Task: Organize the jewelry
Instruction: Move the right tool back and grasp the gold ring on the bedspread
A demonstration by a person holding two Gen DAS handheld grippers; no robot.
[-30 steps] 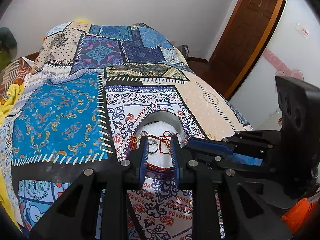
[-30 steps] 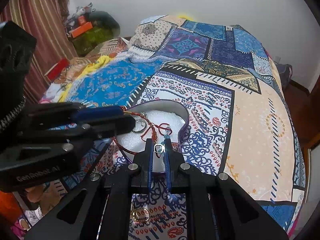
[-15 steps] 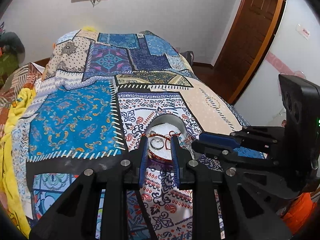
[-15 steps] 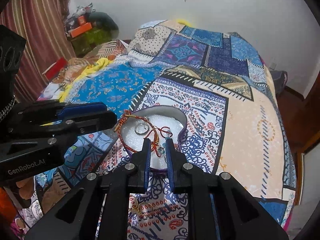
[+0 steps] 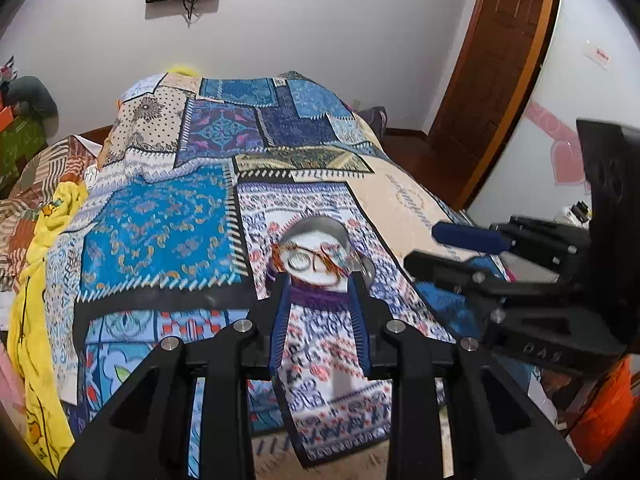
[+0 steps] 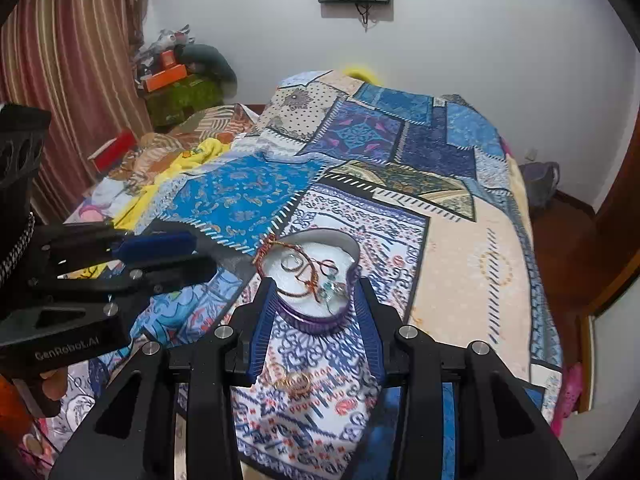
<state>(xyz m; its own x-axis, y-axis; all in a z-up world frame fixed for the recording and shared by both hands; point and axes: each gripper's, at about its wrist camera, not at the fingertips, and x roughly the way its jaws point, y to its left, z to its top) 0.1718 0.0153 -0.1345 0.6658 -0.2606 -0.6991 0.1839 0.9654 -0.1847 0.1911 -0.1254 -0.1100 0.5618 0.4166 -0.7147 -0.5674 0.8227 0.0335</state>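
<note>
Your right hand-held gripper (image 6: pixel 314 320) has just been opening; its jaws stand apart and empty above the box (image 6: pixel 310 280). Your left hand-held gripper (image 5: pixel 318 312) has just opened a little too, holding nothing. The box sits on the bed (image 6: pixel 460 280), with a ring (image 6: pixel 290 261) and red cord (image 6: pixel 310 276) inside.

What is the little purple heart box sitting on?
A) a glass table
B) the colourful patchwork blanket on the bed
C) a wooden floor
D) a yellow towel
B: in the right wrist view the heart box, with rings and a red cord inside, rests on the patchwork blanket that covers the bed.
</note>
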